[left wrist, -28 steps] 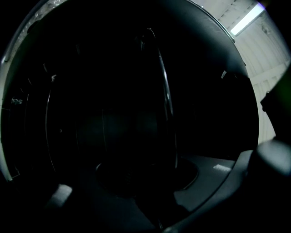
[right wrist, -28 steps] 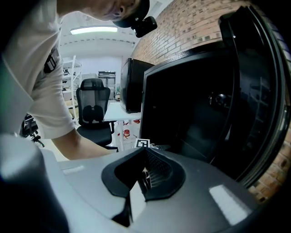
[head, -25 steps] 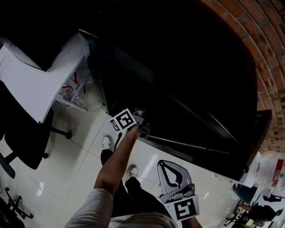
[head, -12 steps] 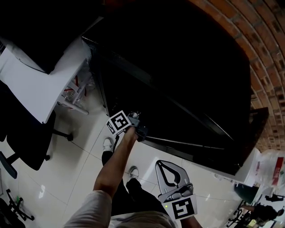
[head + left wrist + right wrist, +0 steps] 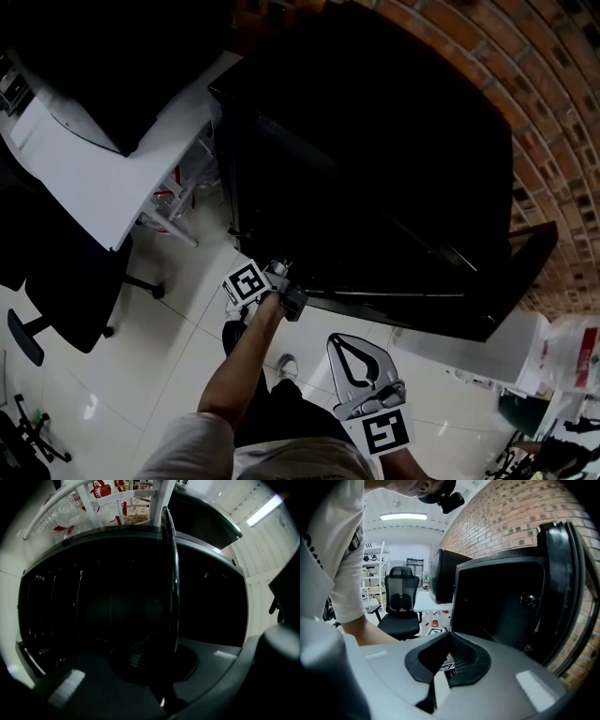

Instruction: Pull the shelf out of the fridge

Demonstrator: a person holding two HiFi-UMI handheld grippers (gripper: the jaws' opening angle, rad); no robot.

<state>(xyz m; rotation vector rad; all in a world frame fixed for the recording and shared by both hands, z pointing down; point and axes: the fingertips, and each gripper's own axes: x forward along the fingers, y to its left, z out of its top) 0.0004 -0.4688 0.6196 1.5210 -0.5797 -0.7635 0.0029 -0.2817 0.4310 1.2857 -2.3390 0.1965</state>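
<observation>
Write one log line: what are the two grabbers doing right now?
step: pull shelf from fridge | left gripper: shut on shelf edge | right gripper: shut, empty | door: open

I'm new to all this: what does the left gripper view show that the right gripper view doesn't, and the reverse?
Only the left gripper view: the grip itself, the left gripper shut on the thin shelf, seen edge-on. Only the right gripper view: the person's white shirt, a black office chair, the fridge door swung open, and the right gripper, shut and empty. Both: the fridge's dark inside and a ceiling strip light.
</observation>
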